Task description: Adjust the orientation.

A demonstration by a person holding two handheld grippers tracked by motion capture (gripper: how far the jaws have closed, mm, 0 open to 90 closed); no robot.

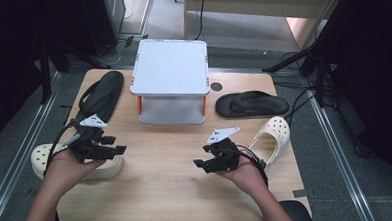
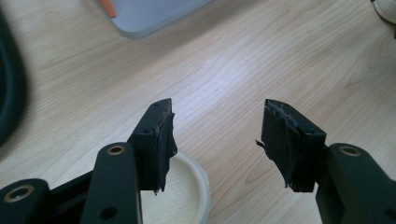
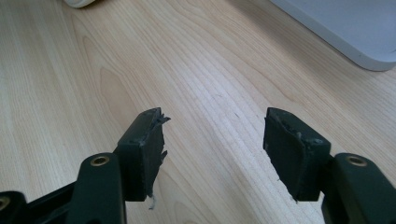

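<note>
Clearly both grippers hover over the wooden table with nothing between their jaws. The left gripper sits at the table's left side, held above a cream clog that lies at the left edge — in the left gripper view the jaws stand wide apart, and the clog's pale rounded end shows just beneath the left jaw, not touched by it. The right gripper is held at the table's right of centre, jaws likewise spread and empty; the right gripper view shows bare wood grain between them. Just to the right of that hand lies a second cream clog with holes in its top, close to the hand but apart from the gripper's jaws.

Farther back, a white two-tier stand with orange posts sits at the middle of the table. A black sandal lies to its left, running towards the left gripper — its mate, another black sandal, lies to the stand's right, beyond the second clog.
</note>
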